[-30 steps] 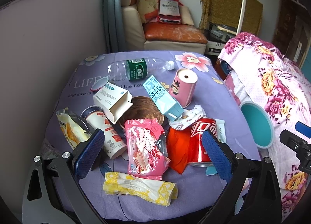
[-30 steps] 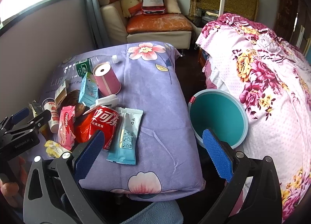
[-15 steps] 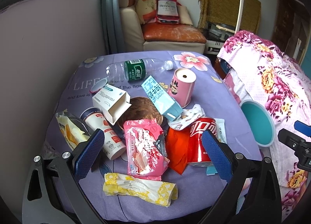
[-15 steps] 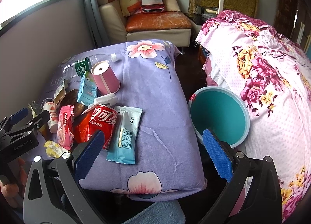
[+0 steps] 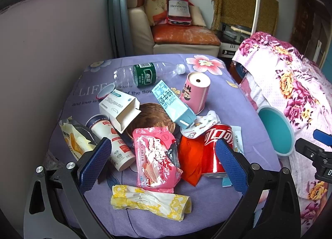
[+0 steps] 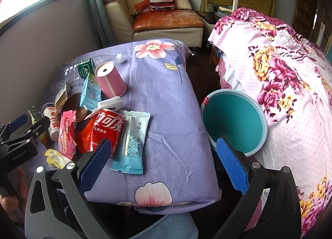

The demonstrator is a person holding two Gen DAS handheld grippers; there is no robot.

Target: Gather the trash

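Observation:
Trash lies piled on the purple cloth-covered table (image 5: 207,207): a pink wafer wrapper (image 5: 154,156), a red cola can (image 5: 215,149), a yellow crumpled wrapper (image 5: 149,201), a white yogurt bottle (image 5: 113,141), a blue milk carton (image 5: 173,104), a pink paper cup (image 5: 195,91) and a clear plastic bottle (image 5: 145,75). My left gripper (image 5: 162,161) hangs open above the wafer wrapper, holding nothing. My right gripper (image 6: 162,162) stands open over the table's right edge, near a light blue sachet (image 6: 132,141) and the can (image 6: 105,126). A teal bin (image 6: 234,122) sits beside the table.
A floral-covered bed (image 6: 280,77) lies right of the bin. A grey wall (image 5: 51,52) borders the table's left side. A sofa (image 5: 182,37) with cushions stands behind. An open white box (image 5: 119,108) and a brown round object (image 5: 152,117) lie among the trash.
Both views have shifted slightly, the table sitting a little lower and closer in the frame. The trash has not moved and both grippers stay open.

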